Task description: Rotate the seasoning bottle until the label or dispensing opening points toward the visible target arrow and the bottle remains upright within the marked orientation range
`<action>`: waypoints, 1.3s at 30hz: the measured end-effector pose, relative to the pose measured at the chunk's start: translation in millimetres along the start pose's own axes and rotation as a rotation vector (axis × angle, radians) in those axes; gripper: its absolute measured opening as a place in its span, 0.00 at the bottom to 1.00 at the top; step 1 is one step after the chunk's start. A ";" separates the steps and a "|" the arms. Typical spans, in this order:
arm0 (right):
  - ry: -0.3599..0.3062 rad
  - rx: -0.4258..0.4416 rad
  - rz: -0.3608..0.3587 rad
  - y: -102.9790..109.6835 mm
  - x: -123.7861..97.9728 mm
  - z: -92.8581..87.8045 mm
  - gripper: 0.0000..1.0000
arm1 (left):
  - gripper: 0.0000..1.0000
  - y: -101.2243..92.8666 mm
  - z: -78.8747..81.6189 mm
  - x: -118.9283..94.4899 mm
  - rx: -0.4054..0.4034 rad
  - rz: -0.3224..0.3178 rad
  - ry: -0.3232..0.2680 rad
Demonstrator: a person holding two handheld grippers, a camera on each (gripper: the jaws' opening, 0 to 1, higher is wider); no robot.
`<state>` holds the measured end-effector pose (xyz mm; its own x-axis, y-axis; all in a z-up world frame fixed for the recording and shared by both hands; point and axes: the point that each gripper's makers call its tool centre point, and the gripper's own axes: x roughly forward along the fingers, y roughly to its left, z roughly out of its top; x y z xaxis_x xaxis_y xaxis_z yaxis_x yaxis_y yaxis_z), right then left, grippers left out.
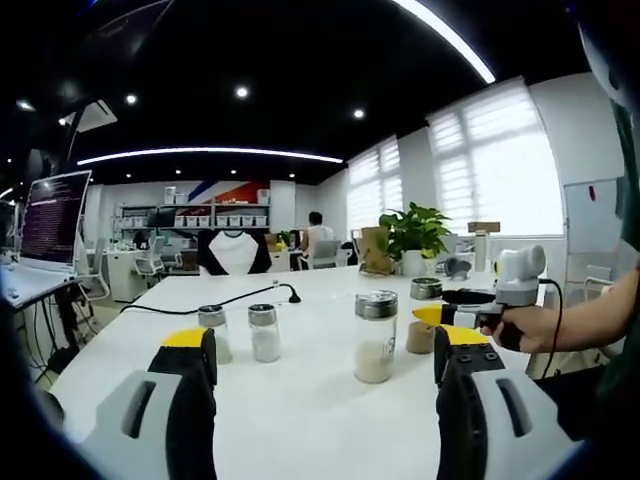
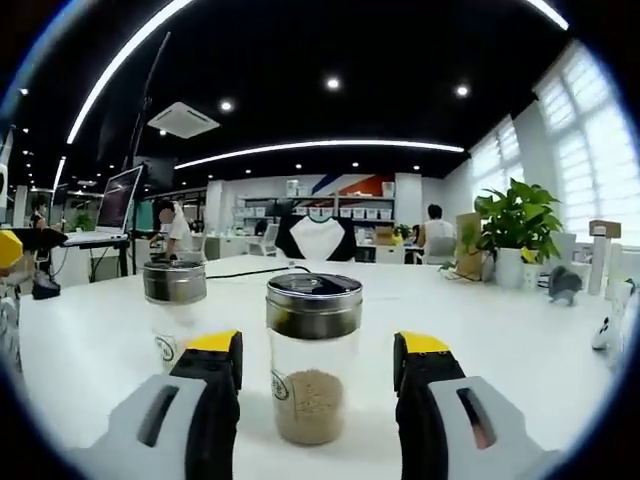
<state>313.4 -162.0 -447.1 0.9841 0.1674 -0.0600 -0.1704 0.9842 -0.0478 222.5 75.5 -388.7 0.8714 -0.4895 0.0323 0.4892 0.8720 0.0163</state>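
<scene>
The task seems to be at its very beginning: nothing is gripped yet, and no turning of a bottle can be judged as done. In the right gripper view, the right hand-held gripper [image 2: 316,372] is spread open, with its two yellow-tipped jaws standing on either side of a seasoning bottle [image 2: 313,357] that holds a brownish powder at the bottom and has a dark metal lid; the jaws look apart from the glass, not pressing on it. This bottle stands upright on the white bench [image 2: 520,330], and a small round label is seen low on its left side. A second jar [image 2: 174,303] with a similar lid stands just behind and to the left. In the left gripper view, the left hand-held gripper [image 1: 324,360] is also open and holds nothing; ahead of it are two small shakers [image 1: 240,332] and a taller jar of pale grains [image 1: 376,336], all upright. The right hand-held gripper, held by a person's hand [image 1: 528,326], comes in from the right of that view near a low brown-filled jar [image 1: 420,336]. I cannot find any target arrow or marked range on the bench, so the needed direction is unclear. What is left, in my judgement, is all of it: close on the bottle, rotate it, and keep it upright.
</scene>
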 end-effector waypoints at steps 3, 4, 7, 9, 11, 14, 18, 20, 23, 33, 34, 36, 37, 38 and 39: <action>-0.003 0.057 -0.067 -2.8 -0.4 -0.6 0.59 | 0.95 -0.9 4.1 0.6 0.013 -0.006 -0.007; 0.003 0.022 -0.085 -4.1 -0.6 -0.7 0.58 | 0.95 -1.5 5.6 0.8 0.002 -0.012 -0.014; -0.005 -0.001 -0.091 2.7 3.9 2.1 0.56 | 0.95 0.3 3.8 0.7 0.015 -0.004 -0.003; 0.012 0.006 -0.101 3.8 7.1 -1.1 0.54 | 0.95 0.0 4.8 0.4 0.008 -0.006 -0.010; 0.014 0.033 -0.104 5.2 9.2 -2.7 0.54 | 0.95 0.6 6.9 0.0 0.005 -0.004 -0.016; 0.041 0.010 -0.132 5.1 12.7 -8.7 0.54 | 0.95 0.0 10.5 -0.8 0.008 -0.002 -0.024; 0.054 0.015 -0.164 -1.3 15.8 -11.6 0.51 | 0.95 -0.2 10.3 -1.4 0.002 -0.002 -0.024; 0.060 0.016 -0.159 -2.1 18.1 -12.4 0.47 | 0.95 1.0 9.2 -1.7 0.013 0.007 -0.021; 0.067 0.001 -0.151 0.4 20.0 -13.5 0.46 | 0.95 1.0 7.3 -1.6 0.004 0.002 -0.016; 0.078 -0.041 -0.133 0.1 21.5 -16.3 0.41 | 0.95 -0.4 4.5 -3.6 -0.011 -0.002 -0.019; 0.078 -0.040 -0.131 0.1 21.4 -16.4 0.41 | 0.95 -0.4 4.1 -3.6 -0.014 0.000 -0.017; 0.076 -0.041 -0.123 0.5 21.3 -16.5 0.41 | 0.94 -0.9 3.7 -3.7 -0.016 -0.002 -0.014; 0.074 -0.039 -0.121 0.7 20.6 -16.5 0.41 | 0.94 -1.1 4.2 -3.9 -0.016 -0.003 -0.016; 0.071 -0.036 -0.122 0.5 19.5 -16.6 0.40 | 0.94 -1.3 4.5 -4.0 -0.014 -0.004 -0.016; 0.067 -0.036 -0.121 0.3 18.9 -16.9 0.40 | 0.94 -1.2 4.6 -4.2 -0.009 -0.005 -0.014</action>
<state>331.0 -159.5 -465.0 0.9921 0.0420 -0.1181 -0.0533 0.9941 -0.0946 218.0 76.5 -384.2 0.8682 -0.4941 0.0462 0.4943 0.8692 0.0075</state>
